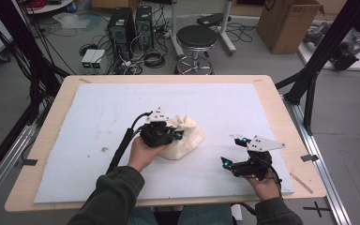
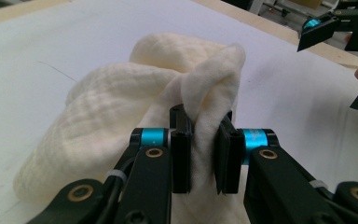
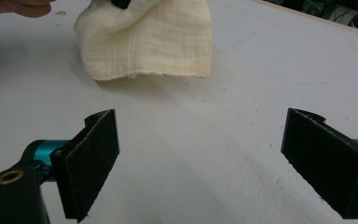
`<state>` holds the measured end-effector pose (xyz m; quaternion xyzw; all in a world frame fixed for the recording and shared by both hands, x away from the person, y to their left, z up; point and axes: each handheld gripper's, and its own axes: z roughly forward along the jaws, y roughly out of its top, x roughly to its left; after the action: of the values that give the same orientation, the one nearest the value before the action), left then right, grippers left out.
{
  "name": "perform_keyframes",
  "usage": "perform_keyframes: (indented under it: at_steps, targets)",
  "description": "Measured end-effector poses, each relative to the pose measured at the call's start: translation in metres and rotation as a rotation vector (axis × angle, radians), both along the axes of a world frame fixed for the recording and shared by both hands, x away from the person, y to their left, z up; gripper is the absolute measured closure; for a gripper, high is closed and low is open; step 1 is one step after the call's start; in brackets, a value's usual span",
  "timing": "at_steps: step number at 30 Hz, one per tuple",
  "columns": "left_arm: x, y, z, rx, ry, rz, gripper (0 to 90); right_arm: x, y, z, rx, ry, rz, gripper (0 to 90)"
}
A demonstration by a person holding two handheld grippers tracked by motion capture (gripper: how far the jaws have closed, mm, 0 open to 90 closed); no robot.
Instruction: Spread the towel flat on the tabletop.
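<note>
A cream crinkled cloth (image 1: 183,139) lies bunched in the middle of the white foam mat (image 1: 98,112). My left gripper (image 1: 174,134) is shut on a raised fold of that cloth (image 2: 121,107); in the left gripper view the fabric is pinched between the two black pads (image 2: 181,158). My right gripper (image 1: 231,151) hovers low over the mat to the right of the cloth, wide open with nothing between its pads (image 3: 93,158). In the right gripper view the cloth (image 3: 154,39) lies ahead, a short way beyond the jaws.
The mat covers a wooden table (image 1: 281,112) with edges close on all sides. Beyond the far edge stand a black stool (image 1: 196,40), computer towers (image 1: 122,28), cables and a cardboard box (image 1: 286,21). Black frame posts (image 1: 318,61) rise at the right.
</note>
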<state>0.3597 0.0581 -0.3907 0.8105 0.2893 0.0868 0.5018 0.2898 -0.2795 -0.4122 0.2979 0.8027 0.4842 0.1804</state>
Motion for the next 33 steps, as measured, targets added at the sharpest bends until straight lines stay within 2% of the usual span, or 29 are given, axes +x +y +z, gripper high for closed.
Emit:
perform_keyframes:
  at_steps: [6, 12, 16, 18, 23, 27, 33]
  targets:
    - [0.011, -0.008, -0.013, 0.023, 0.017, 0.015, 78.0, 0.0, 0.002, -0.002, -0.011, -0.004, 0.012, 10.6]
    - [0.025, -0.013, -0.029, 0.069, 0.045, 0.068, 75.9, 0.0, 0.005, -0.002, -0.02, 0.004, 0.029, 10.6]
    - [0.031, -0.015, -0.038, 0.093, 0.07, 0.085, 72.5, 0.0, 0.004, -0.003, -0.017, 0.005, 0.032, 10.6]
    - [0.032, -0.014, -0.039, 0.091, 0.076, 0.083, 67.5, 0.0, 0.005, -0.003, -0.02, 0.003, 0.033, 10.5]
    - [0.031, -0.006, -0.028, 0.022, 0.057, 0.082, 44.6, 0.0, 0.006, -0.004, -0.027, 0.007, 0.037, 10.5]
    - [0.027, 0.008, -0.013, -0.035, 0.02, 0.095, 39.5, 0.0, 0.007, -0.004, -0.028, 0.011, 0.041, 10.6]
    - [0.019, 0.036, -0.001, -0.044, -0.018, 0.114, 38.8, -0.001, 0.006, -0.005, -0.041, 0.012, 0.043, 10.6]
